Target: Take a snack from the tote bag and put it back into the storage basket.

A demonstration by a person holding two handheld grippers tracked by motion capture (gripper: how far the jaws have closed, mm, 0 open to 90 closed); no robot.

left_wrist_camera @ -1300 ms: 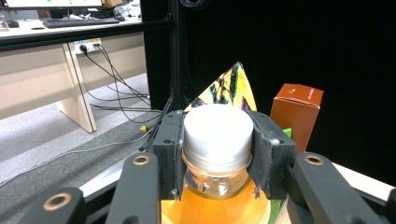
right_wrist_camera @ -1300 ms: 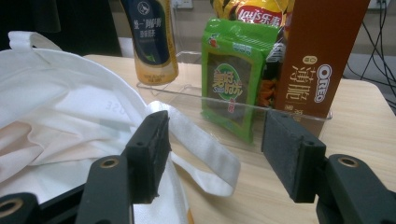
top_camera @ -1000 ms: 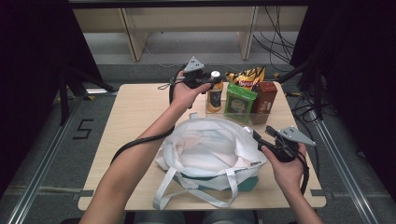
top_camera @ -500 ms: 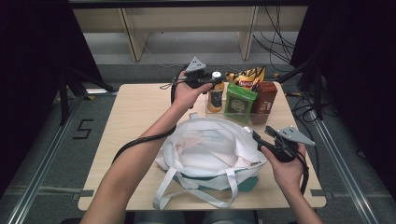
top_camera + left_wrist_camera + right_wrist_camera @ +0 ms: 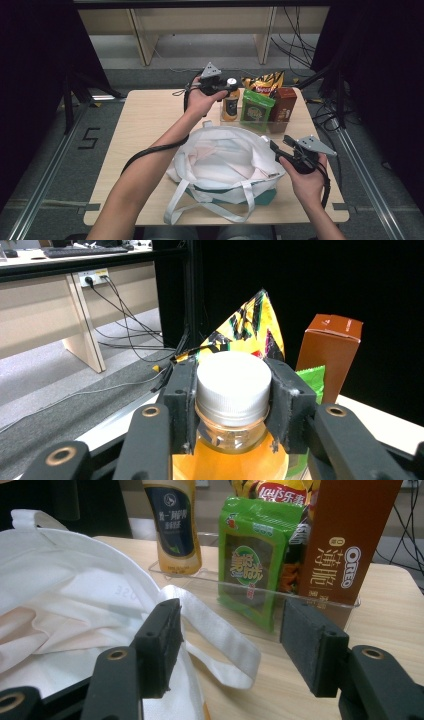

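Orange drink in a clear bottle stands at the left end of a clear tray at the table's far side, its white cap clamped between the left hand-held gripper's pads. The smooth cap could slip on lifting, tipping the bottle. The right hand-held gripper hangs wide open, apparently just beside the white tote bag's rim.

White bag (strap between fingers)
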